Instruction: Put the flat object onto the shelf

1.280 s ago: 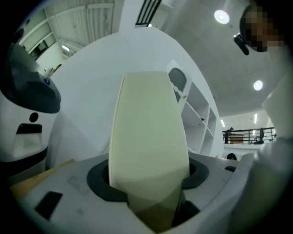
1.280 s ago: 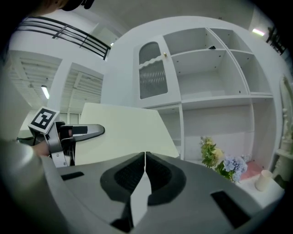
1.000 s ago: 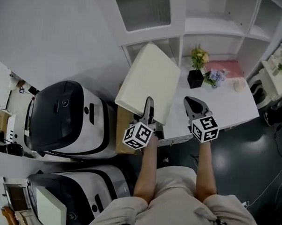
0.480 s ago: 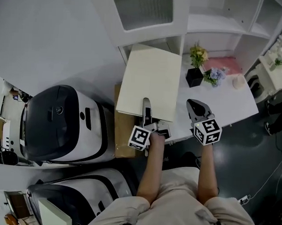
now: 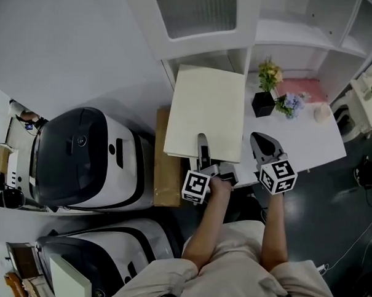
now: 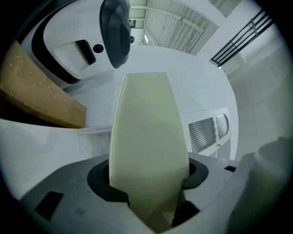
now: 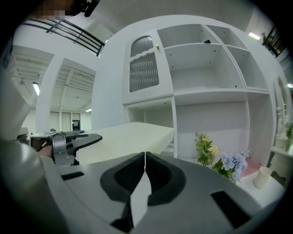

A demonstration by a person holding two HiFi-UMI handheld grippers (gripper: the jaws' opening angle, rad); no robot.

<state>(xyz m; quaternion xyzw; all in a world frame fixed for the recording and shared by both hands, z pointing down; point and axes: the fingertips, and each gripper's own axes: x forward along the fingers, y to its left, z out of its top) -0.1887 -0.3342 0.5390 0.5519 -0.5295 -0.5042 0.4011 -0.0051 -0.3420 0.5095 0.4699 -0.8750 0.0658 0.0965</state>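
One plain cream flat object (image 5: 206, 112)

No readable text, labels, brands or numbers showed anywhere. Only signs were black-and-white square marker patterns on the cube (image 5: 196, 186) of the left gripper (image 5: 202, 142) and the cube (image 5: 278, 175) of the right gripper (image 5: 259, 140).

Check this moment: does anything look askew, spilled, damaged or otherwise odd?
Nothing stands out. The left claw grips the cream board level, its far edge at the low shelf opening. The right claw is shut and empty. The flowers stand upright on the white table, with nothing spilled.
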